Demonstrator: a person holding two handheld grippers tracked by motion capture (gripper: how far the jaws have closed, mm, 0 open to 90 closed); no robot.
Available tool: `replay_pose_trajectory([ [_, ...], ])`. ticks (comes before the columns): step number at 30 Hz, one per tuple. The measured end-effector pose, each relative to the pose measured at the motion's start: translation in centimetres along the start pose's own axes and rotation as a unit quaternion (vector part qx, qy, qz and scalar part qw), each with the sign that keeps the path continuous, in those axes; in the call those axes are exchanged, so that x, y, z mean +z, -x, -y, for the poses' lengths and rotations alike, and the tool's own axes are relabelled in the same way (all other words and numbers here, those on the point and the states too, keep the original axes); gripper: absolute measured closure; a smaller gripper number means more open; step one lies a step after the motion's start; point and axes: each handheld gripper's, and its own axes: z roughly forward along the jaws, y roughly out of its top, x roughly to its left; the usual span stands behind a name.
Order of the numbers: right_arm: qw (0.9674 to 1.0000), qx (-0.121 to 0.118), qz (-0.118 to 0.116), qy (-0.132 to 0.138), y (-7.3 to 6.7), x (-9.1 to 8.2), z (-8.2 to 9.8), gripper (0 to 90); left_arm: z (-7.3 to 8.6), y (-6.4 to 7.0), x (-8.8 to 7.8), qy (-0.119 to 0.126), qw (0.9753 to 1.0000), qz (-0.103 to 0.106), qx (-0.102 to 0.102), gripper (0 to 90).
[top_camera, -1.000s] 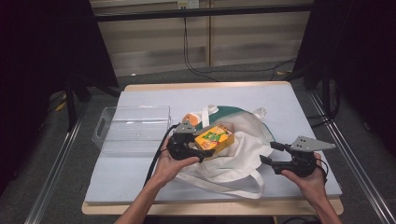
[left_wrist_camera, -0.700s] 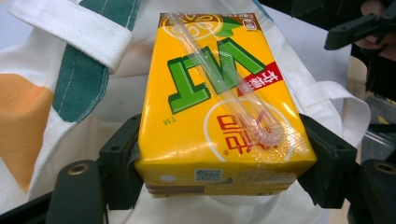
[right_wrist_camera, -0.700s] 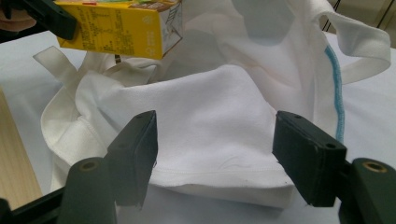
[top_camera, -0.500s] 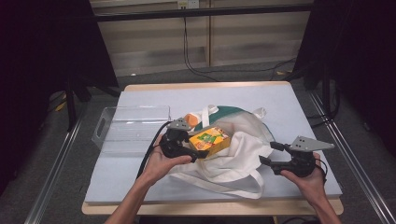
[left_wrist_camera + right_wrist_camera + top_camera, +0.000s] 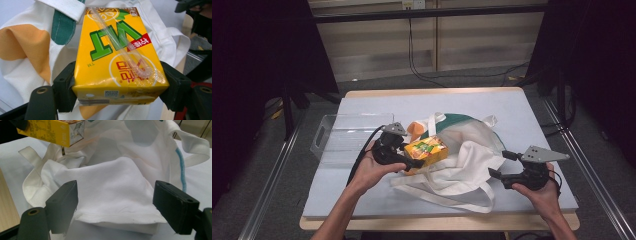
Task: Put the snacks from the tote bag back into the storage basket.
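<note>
Juice carton (image 5: 426, 150) sits clamped in my left claw (image 5: 412, 161) just above the tote bag (image 5: 462, 160), while my right claw (image 5: 497, 167) has just been opening, released around the bag's hem.

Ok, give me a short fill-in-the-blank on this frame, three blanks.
1. The left gripper is shut on a yellow ____ carton.
2. The right gripper has jaws that are ____, a fold of the white tote bag lying between them.
3. Left of the bag stands a clear plastic ____.

Missing: drink; open; bin
</note>
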Motion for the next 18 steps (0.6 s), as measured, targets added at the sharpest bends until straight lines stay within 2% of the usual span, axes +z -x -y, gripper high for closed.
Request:
replay_pose_trajectory([
  [3, 1.0, 0.002, 0.0, 0.001, 0.2, 0.0, 0.0, 19.9, 0.0, 0.0, -0.3, -0.001, 1.0, 0.002, 0.0, 27.5],
  [4, 1.0, 0.003, 0.0, 0.001, 0.2, 0.0, 0.0, 19.9, 0.0, 0.1, -0.6, 0.006, 0.9999, 0.012, -0.01, 27.5],
  [9, 1.0, 0.002, 0.0, 0.0, 0.1, 0.1, 0.0, 19.8, 0.0, -0.3, -1.4, 0.008, 0.9997, 0.015, -0.02, 27.5],
  [11, 1.0, 0.0, -0.003, -0.001, -0.1, 0.1, 0.1, 19.9, -0.1, -0.5, -2.0, 0.0, 0.9998, 0.013, -0.016, 27.4],
  [12, 1.0, -0.002, -0.004, -0.001, -0.2, 0.0, 0.1, 20.0, -0.2, -0.6, -2.5, -0.003, 0.9997, 0.011, -0.02, 27.5],
  [16, 1.0, -0.001, -0.007, 0.0, -0.2, 0.0, 0.1, 20.1, -0.2, -0.9, -3.3, -0.001, 0.9998, 0.006, -0.018, 27.5],
  [18, 1.0, -0.001, -0.004, 0.0, -0.2, -0.1, 0.1, 20.0, -0.1, -1.4, -4.2, 0.0, 0.9998, -0.002, -0.021, 27.5],
])
